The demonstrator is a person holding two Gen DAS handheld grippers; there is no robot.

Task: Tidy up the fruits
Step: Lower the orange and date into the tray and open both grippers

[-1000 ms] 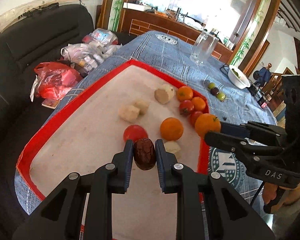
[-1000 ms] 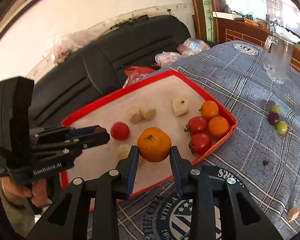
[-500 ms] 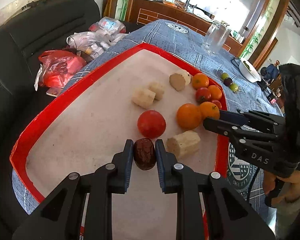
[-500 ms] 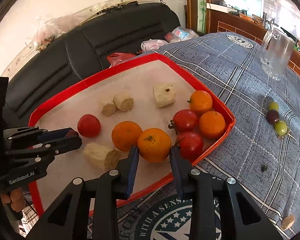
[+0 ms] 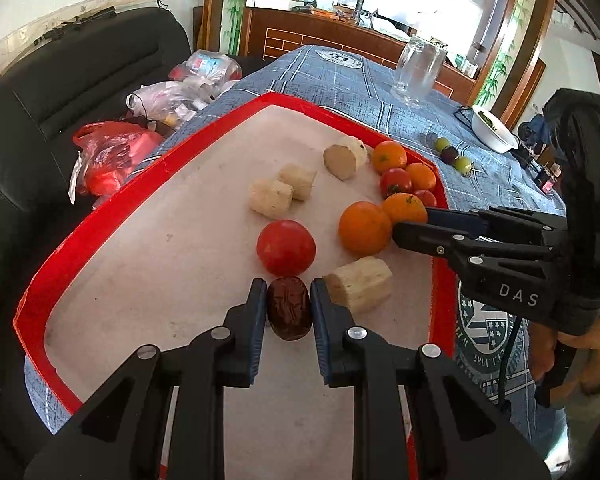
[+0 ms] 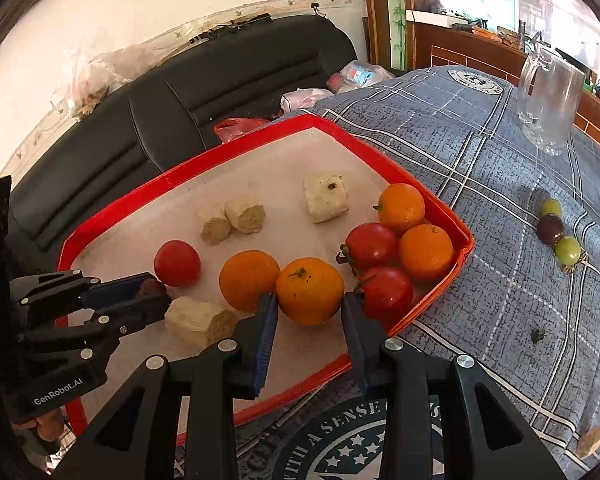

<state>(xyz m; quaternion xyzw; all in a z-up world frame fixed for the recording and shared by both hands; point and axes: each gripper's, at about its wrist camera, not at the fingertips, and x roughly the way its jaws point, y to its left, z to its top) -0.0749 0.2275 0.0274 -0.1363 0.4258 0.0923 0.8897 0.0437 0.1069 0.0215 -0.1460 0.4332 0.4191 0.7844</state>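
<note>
A red-rimmed tray [image 5: 100, 216] [image 6: 236, 148] holds oranges, tomatoes and pale cut chunks. My left gripper [image 5: 290, 292] [image 6: 152, 296] is shut on a dark wrinkled date [image 5: 290, 308], low over the tray just in front of a red tomato [image 5: 286, 246] and beside a pale chunk [image 5: 360, 284]. My right gripper [image 6: 309, 300] [image 5: 412, 220] has an orange [image 6: 310, 290] between its pads. Its jaws are opening, and the pads still touch the fruit. That orange sits down in the tray between another orange [image 6: 249, 280] and a tomato [image 6: 386, 292].
A glass mug [image 6: 550, 100] stands far back on the blue checked cloth. Three small grapes [image 6: 556, 230] lie on the cloth right of the tray. A white bowl [image 5: 494, 132] is at the far right. Plastic bags [image 5: 112, 156] lie on the black sofa to the left.
My right gripper came down and carried the orange into the tray, beside the other orange. My left gripper sank closer to the tray with the date, nearer the tomato.
</note>
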